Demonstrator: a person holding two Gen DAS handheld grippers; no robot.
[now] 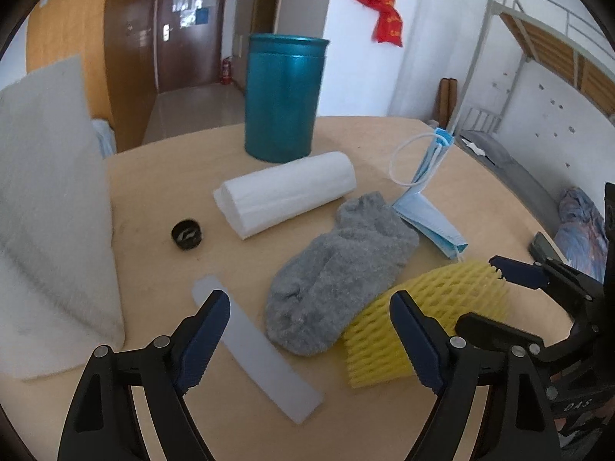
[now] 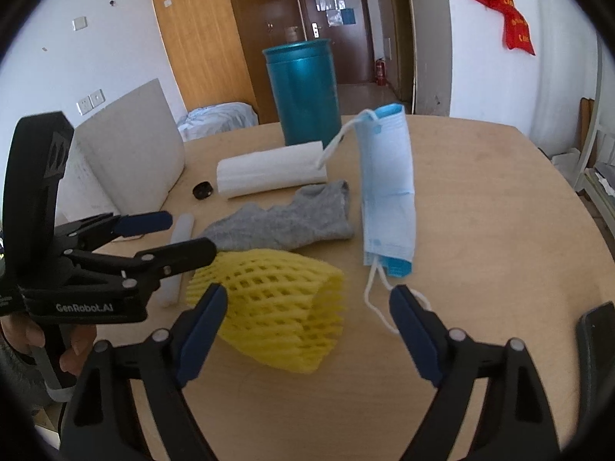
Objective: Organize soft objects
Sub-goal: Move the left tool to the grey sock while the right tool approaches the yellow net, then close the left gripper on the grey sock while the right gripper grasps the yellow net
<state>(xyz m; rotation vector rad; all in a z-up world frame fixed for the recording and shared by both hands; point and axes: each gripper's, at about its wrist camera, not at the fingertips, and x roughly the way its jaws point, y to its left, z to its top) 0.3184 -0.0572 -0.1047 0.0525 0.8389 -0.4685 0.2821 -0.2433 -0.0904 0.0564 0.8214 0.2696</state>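
Observation:
On the round wooden table [image 1: 161, 192] lie a grey sock [image 1: 338, 261], a yellow foam net [image 1: 442, 307], a folded blue face mask [image 1: 430, 219] and a white foam roll [image 1: 284, 192]. My left gripper [image 1: 309, 299] stands open over the sock's near end, nothing pressed between its pads. In the right wrist view, my right gripper [image 2: 307, 294] is open just above the yellow foam net [image 2: 269, 307], beside the mask [image 2: 388, 192]. The left gripper [image 2: 192, 234] hovers at the left, over the sock [image 2: 284, 223].
A tall teal can [image 1: 284, 96] stands behind the roll. A white foam sheet [image 1: 50, 211] leans at the left. A translucent strip [image 1: 261, 353] and a black cap [image 1: 186, 234] lie near it. A dark phone [image 2: 599, 345] rests at the table's right edge.

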